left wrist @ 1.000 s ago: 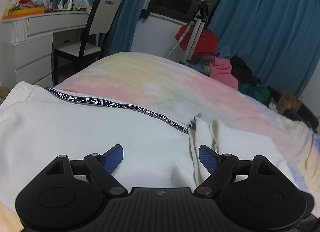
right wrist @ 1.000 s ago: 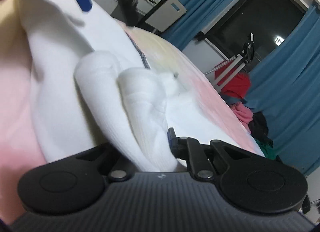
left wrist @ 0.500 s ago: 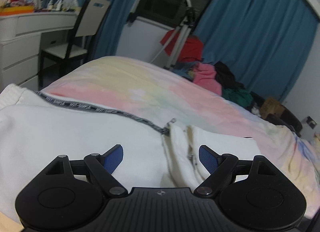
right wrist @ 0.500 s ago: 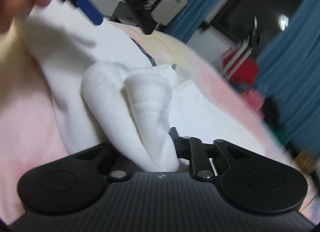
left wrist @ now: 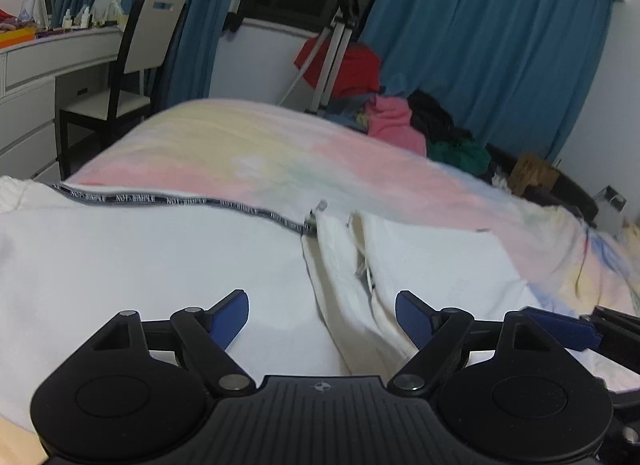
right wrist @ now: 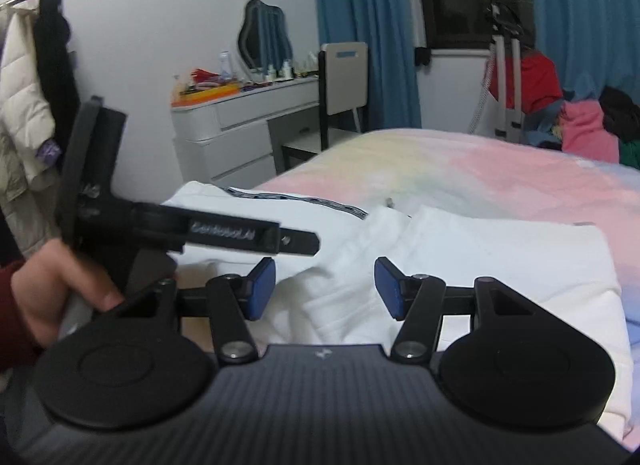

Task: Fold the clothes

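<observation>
White garment [left wrist: 120,265] lies flat on the pastel bedspread [left wrist: 280,153], long axis running across the bed, its black lettered tape edge [left wrist: 180,201] facing the far side. Left wrist view: left gripper [left wrist: 322,315] hovers low over the cloth, jaws spread, nothing between the pads; a ribbed fold [left wrist: 340,273] runs toward the camera, and one blue pad of the right gripper [left wrist: 560,325] shows at the right edge. Only the right wrist view shows the hand [right wrist: 52,297] in a red sleeve gripping the left tool, and coats [right wrist: 24,113] hanging at left. Right gripper's jaws have just been opening; cloth lies beneath, unpinched.
</observation>
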### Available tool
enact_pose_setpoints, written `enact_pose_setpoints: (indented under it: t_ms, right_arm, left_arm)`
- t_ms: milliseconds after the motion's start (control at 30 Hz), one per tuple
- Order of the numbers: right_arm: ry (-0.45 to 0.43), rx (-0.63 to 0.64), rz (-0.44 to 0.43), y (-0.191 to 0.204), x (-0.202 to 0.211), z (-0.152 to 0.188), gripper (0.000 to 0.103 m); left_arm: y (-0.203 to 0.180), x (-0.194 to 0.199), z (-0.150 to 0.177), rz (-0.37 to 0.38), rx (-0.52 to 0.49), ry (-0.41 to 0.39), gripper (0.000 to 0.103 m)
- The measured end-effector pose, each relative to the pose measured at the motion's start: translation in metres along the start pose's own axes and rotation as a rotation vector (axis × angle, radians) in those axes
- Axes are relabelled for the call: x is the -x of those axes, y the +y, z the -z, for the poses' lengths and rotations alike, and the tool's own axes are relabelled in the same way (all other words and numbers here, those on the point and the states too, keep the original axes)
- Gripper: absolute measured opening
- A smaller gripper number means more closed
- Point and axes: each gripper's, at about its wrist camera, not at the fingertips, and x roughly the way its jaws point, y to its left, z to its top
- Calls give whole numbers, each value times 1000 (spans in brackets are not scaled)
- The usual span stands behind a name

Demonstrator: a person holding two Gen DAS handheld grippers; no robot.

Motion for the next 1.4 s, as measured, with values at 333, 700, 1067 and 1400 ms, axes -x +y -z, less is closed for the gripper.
enact_pose_setpoints:
  t_ms: [333,700,1067,1400]
  right_arm:
    - [145,149,-5,22,-32,15,57]
    - [178,38,76,17,1,22,57]
    - [-10,-1343,47,-119,75,116,60]
    - [-59,-1531,13,-130,34,132,61]
  left_arm:
    - [14,-26,0,72,109,78,79]
    - [18,-71,1,223,189,160,79]
    - [17,-74,5,258,201,147,79]
    - [17,-78,5,272,237,135,79]
